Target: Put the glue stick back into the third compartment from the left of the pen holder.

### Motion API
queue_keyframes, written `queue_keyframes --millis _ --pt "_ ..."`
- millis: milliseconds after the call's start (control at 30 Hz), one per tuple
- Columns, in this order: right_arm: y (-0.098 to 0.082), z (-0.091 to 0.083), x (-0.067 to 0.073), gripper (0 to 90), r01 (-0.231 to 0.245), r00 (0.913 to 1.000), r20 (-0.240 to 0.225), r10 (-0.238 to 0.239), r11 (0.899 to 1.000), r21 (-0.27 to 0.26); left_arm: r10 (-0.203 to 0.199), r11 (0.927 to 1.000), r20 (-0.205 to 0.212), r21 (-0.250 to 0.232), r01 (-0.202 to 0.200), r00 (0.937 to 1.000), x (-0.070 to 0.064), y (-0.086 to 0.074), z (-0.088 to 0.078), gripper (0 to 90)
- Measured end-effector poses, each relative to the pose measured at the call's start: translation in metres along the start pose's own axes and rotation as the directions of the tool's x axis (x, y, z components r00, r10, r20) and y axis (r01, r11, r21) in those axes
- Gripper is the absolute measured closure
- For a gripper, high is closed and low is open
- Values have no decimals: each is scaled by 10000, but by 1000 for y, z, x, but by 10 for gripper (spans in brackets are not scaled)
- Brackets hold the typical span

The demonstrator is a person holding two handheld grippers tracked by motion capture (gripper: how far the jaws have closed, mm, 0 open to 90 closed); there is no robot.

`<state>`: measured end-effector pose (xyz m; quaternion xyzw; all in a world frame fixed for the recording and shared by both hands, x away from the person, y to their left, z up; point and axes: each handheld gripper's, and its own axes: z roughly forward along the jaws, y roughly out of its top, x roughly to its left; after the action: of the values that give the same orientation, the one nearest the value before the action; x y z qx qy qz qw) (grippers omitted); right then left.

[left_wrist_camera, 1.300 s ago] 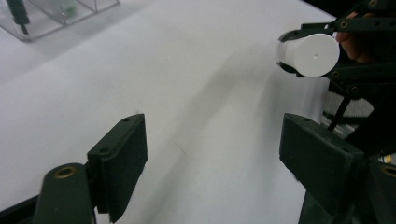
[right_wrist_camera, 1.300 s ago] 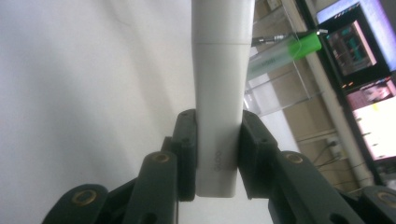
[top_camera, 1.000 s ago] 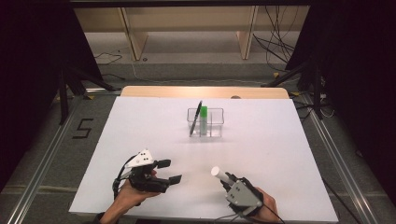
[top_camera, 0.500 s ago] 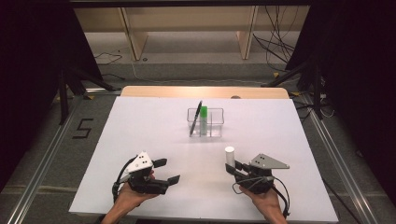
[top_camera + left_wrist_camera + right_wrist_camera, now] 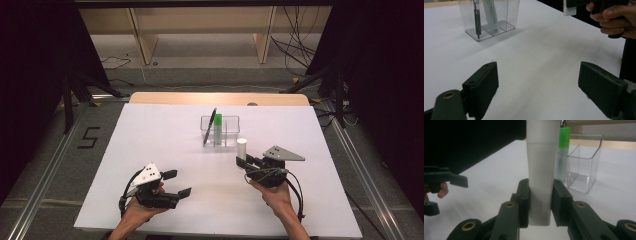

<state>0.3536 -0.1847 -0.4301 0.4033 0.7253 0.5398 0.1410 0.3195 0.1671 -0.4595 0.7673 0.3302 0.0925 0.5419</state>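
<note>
A clear plastic organiser (image 5: 227, 132) stands mid-table with a black pen (image 5: 210, 126) and a green marker (image 5: 218, 121) upright in it. My right gripper (image 5: 242, 162) is shut on a white tube (image 5: 241, 147), held upright just to the front right of the organiser; its jaws clamp the tube (image 5: 541, 157) near its lower end. My left gripper (image 5: 179, 183) rests near the front left of the table. Its jaws have just been opening and now stand open with nothing between them (image 5: 537, 82) but bare table. The organiser (image 5: 509, 15) lies ahead of it.
The white table (image 5: 165, 145) ends at a wooden strip (image 5: 220, 98) along the far side. Metal rails run along the floor on both sides, with shelving legs and cables behind. The left gripper (image 5: 444, 192) also appears at the left of the right gripper view.
My right gripper has carried the white tube away from the front edge, to the right and up toward the organiser, turning it upright. The left hand stayed put, its jaws slightly wider.
</note>
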Motion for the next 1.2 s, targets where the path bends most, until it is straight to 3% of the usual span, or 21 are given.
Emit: queue_keyframes --millis 400,700,1200 --pt "21 23 -17 712 -300 9988 392 303 9995 -90 -15 10000 -33 -30 15 10000 1 -1 1 161" --pt "47 48 -25 712 -17 9962 874 30 9999 -147 -16 10000 -36 -68 16 10000 2 -1 0 161" --pt "68 77 -37 711 134 9890 1475 -144 9999 75 11 10000 -43 0 -11 10000 2 -1 1 161"
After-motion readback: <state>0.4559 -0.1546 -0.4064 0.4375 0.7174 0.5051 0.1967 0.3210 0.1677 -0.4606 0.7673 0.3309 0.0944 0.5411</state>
